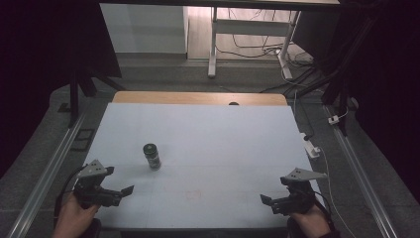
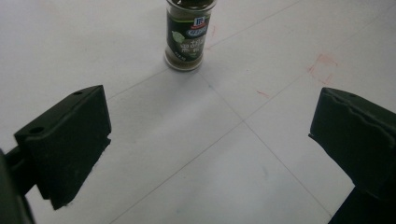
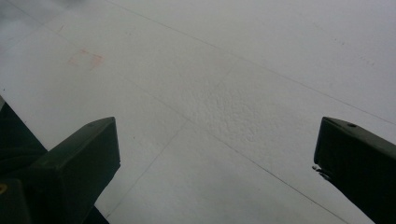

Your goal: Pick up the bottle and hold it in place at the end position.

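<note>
A small glass spice jar with a dark cap and a green-and-blue label [image 1: 152,156] stands upright on the white sheet covering the table [image 1: 223,139], left of the middle and toward the near edge. In the left gripper view the jar [image 2: 188,35] sits ahead of the jaws, a little left of centre, with its cap cut off by the top of the frame.

The left gripper [image 1: 106,191] is held low near the table's front-left corner, its jaws spread wide with nothing between them, near the jar but clearly short of it. The right gripper [image 1: 277,201] waits near the front-right corner, well apart from the jar, its jaws likewise wide apart and empty over bare sheet [image 3: 224,93].

The step in hand looks like a reach for the jar with the left gripper. To do it well, the jaws should be brought level around the labelled body, below the cap, centred so that both pads meet the glass together; a narrow upright jar will likely tip if one pad arrives first.

The label's small print is too blurred to read beyond a brand mark. A faint red square [image 1: 193,195] drawn on the sheet is hard to make out.
</note>
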Tool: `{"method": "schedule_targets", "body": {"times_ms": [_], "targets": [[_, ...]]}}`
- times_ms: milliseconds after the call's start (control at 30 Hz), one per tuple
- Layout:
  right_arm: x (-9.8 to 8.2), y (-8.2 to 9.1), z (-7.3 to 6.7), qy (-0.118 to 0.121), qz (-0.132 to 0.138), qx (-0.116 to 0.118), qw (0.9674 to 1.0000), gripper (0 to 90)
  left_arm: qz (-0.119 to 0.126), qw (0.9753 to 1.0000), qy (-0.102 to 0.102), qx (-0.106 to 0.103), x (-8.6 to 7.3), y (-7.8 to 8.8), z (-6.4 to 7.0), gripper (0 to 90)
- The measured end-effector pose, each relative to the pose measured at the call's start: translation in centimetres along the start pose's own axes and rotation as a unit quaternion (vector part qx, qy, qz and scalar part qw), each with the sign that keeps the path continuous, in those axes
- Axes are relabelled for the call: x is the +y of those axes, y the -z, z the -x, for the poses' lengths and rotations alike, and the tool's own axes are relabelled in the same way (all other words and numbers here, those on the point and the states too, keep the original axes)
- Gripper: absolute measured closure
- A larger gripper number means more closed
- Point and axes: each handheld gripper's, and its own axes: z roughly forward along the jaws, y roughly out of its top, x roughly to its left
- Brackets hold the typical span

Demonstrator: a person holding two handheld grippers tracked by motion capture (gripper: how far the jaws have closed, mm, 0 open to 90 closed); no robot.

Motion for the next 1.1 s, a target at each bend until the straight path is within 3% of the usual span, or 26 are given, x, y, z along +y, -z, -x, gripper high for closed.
{"method": "schedule_targets", "body": {"times_ms": [233,600,933,1100], "targets": [[0.0,0.0,0.0,0.001,-0.002,-0.001,1.0000,0.3,0.000,0.9999,0.010,-0.005,0.8,-0.8,-0.9,0.0],[0.0,-0.1,0.0,0.001,-0.005,0.000,1.0000,0.3,-0.006,0.9996,-0.020,-0.019,2.2,-2.7,-2.1,0.0],[0.1,-0.2,0.0,0.002,-0.008,0.002,1.0000,0.3,-0.012,0.9988,-0.031,-0.037,3.5,-4.8,-3.4,0.0],[0.1,-0.2,0.0,0.002,-0.007,0.002,1.0000,0.3,-0.018,0.9985,-0.039,-0.034,3.9,-5.8,-3.7,0.0]]}}
